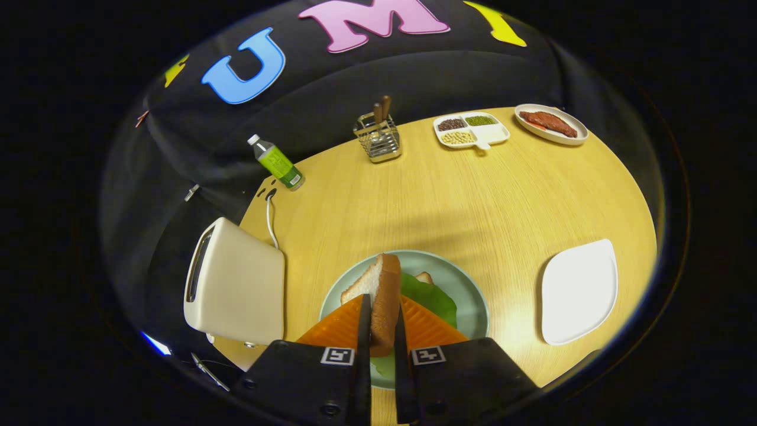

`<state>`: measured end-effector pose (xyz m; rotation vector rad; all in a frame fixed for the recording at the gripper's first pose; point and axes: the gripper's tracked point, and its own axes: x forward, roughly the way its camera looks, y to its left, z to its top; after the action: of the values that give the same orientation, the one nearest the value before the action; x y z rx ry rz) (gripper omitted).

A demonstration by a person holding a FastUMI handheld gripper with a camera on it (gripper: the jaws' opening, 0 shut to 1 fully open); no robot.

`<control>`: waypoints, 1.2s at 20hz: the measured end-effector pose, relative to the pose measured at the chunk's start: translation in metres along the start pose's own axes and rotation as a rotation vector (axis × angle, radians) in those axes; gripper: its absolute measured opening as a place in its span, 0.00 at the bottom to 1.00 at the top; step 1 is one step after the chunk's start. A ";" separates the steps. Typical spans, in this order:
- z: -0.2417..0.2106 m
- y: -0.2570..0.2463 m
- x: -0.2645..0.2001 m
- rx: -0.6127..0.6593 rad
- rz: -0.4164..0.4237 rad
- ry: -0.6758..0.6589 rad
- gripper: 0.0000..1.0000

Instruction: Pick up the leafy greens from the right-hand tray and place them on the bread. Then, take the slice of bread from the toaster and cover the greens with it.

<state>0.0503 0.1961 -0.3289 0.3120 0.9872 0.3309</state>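
Gripper (382,331) clamped on an upright slice of toasted bread (378,299) above the plate.

The two fingers are nearly closed, both pressing the flat faces of the brown-crusted slice, which stands on edge between them over a round pale-green plate (473,296). On that plate, beneath and just beyond the fingers, lies a green lettuce leaf (434,299), with a corner of another bread slice (423,276) peeking out past it. To the left of the plate stands a cream-coloured toaster (233,284); to the right, an empty white leaf-shaped tray (578,291). Farther across the light wooden table (461,195) are a green-labelled bottle (277,161), a wire utensil holder (378,137), a white divided dish of beans (471,129), and a white oval dish of reddish meat (551,123).
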 end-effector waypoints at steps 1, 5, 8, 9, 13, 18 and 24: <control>-0.002 -0.006 0.002 0.014 -0.012 0.006 0.26; -0.010 -0.037 0.000 -0.010 -0.100 0.004 0.60; -0.005 -0.039 -0.012 0.008 -0.092 -0.012 0.81; 0.001 -0.042 -0.018 -0.001 -0.102 -0.032 0.91; 0.039 -0.054 -0.056 -0.074 -0.148 -0.142 0.99; 0.094 -0.068 -0.119 -0.130 -0.189 -0.314 0.99; 0.155 -0.060 -0.196 -0.210 -0.167 -0.511 0.99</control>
<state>0.0903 0.0445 -0.1246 0.1103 0.4655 0.1856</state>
